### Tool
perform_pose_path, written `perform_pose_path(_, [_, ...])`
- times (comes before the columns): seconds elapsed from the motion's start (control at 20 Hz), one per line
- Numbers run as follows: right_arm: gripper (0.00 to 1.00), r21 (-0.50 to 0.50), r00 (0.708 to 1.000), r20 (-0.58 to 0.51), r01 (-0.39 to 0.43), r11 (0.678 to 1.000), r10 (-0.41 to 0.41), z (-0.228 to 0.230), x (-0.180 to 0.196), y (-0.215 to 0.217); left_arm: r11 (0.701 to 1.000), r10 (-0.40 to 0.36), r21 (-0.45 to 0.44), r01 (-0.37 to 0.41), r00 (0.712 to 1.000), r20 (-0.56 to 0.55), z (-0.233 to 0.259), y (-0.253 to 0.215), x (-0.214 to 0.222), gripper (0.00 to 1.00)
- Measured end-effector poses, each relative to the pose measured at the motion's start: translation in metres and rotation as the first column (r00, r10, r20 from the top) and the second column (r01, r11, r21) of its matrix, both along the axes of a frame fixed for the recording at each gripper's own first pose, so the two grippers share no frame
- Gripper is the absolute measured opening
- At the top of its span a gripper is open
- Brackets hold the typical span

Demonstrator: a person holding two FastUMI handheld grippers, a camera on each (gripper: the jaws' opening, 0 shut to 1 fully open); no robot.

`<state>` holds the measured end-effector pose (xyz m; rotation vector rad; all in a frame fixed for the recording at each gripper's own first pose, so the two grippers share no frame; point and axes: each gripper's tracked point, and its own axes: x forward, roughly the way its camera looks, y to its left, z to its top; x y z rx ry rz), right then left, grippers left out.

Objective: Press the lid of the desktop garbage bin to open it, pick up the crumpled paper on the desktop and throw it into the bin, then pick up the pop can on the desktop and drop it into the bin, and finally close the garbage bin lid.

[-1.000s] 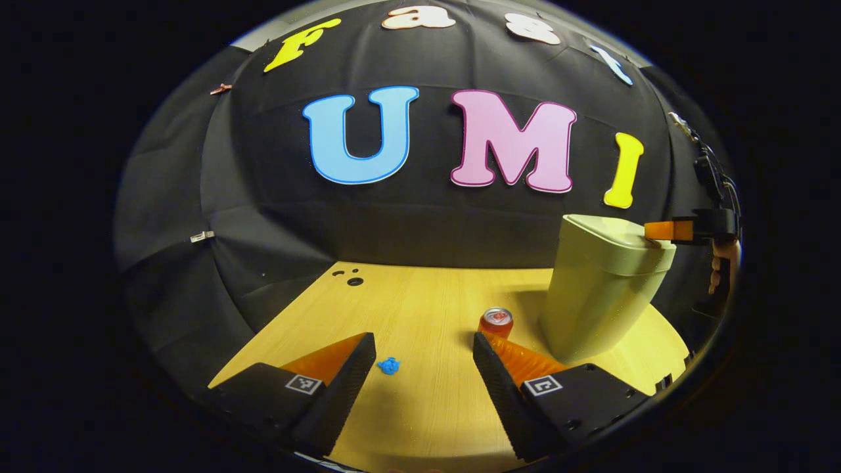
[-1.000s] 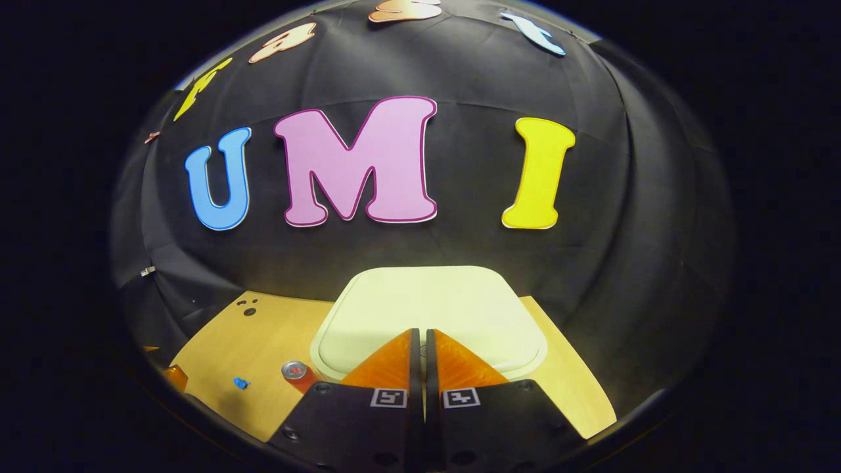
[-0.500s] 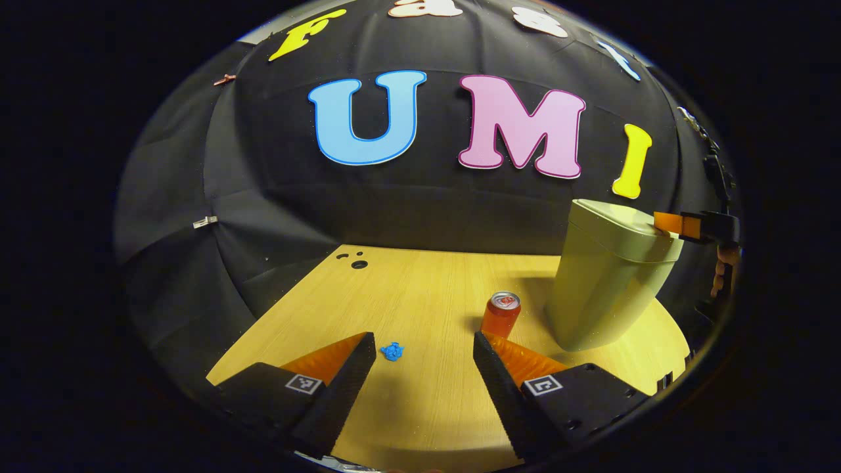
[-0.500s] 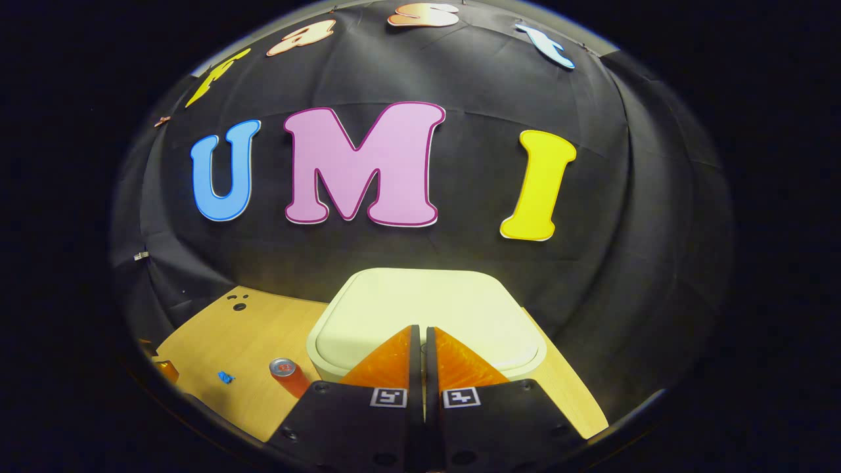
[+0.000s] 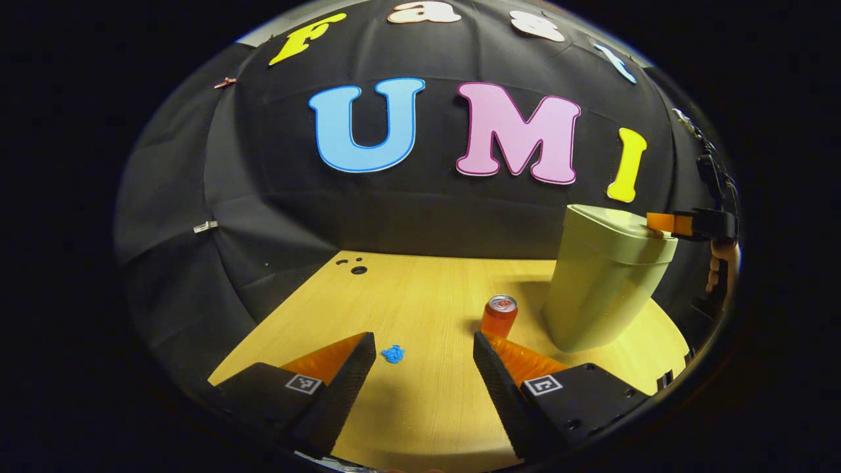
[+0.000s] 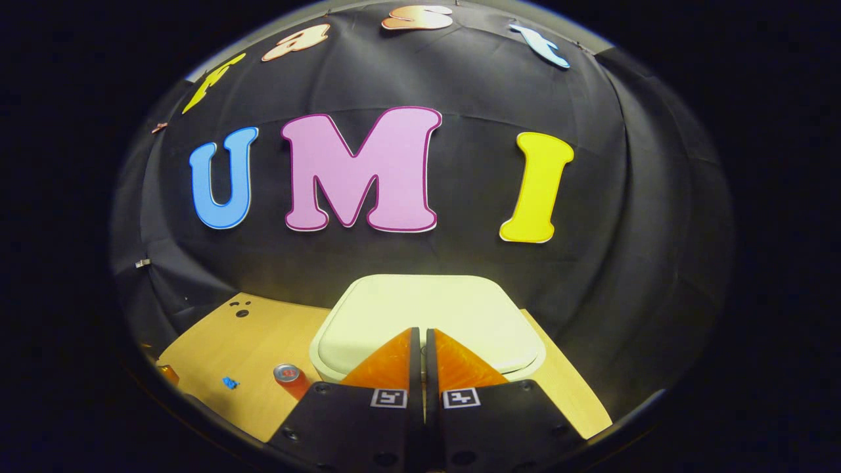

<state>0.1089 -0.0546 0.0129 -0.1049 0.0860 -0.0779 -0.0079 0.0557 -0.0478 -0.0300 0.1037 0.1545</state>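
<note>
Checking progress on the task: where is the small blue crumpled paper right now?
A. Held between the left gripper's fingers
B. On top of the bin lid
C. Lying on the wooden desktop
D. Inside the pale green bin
C: the small blue crumpled paper lies on the wooden desktop, ahead of the open left gripper, untouched.

The tabletop looks like pale wood-grain laminate, smooth and matt. The garbage bin is smooth plastic with a soft sheen, as is its lid. The pop can is glossy metal. The crumpled paper looks rough and creased.
</note>
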Motion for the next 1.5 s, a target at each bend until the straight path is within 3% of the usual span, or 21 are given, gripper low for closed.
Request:
perform_pose_path(0.35, [0.05,0.03,0.994,0.104,0.013,0.999,-0.016,0.048,-0.025,0.011,1.0,0.003,-0.003,-0.003,1.0,0.02,-0.001,0.023,-0.019,0.96])
perform_pose_path(0.9, [0.05,0.058,0.998,0.061,0.026,0.998,-0.029,0.006,-0.091,0.039,0.999,-0.036,0.007,0.036,0.999,0.032,-0.026,0.065,-0.036,0.95])
perform_pose_path(0.95, [0.05,0.057,0.998,0.054,0.023,0.998,-0.026,0.003,-0.097,0.042,0.999,-0.04,0.006,0.04,0.999,0.031,-0.028,0.066,-0.037,0.99])
perform_pose_path(1.35, [0.05,0.065,1.0,-0.023,0.01,0.998,-0.009,-0.029,-0.126,0.056,0.997,-0.073,-0.005,0.073,0.997,0.019,-0.038,0.069,-0.026,0.96])
perform_pose_path(1.45, [0.16,0.073,0.999,-0.039,0.002,0.997,0.001,-0.035,-0.13,0.058,0.998,-0.07,0.004,0.07,0.997,0.015,-0.039,0.071,-0.02,0.96])
perform_pose_path(1.5, [0.34,0.08,0.999,-0.05,-0.001,0.997,0.005,-0.041,-0.131,0.058,0.998,-0.069,0.011,0.069,0.997,0.015,-0.04,0.073,-0.017,0.96])
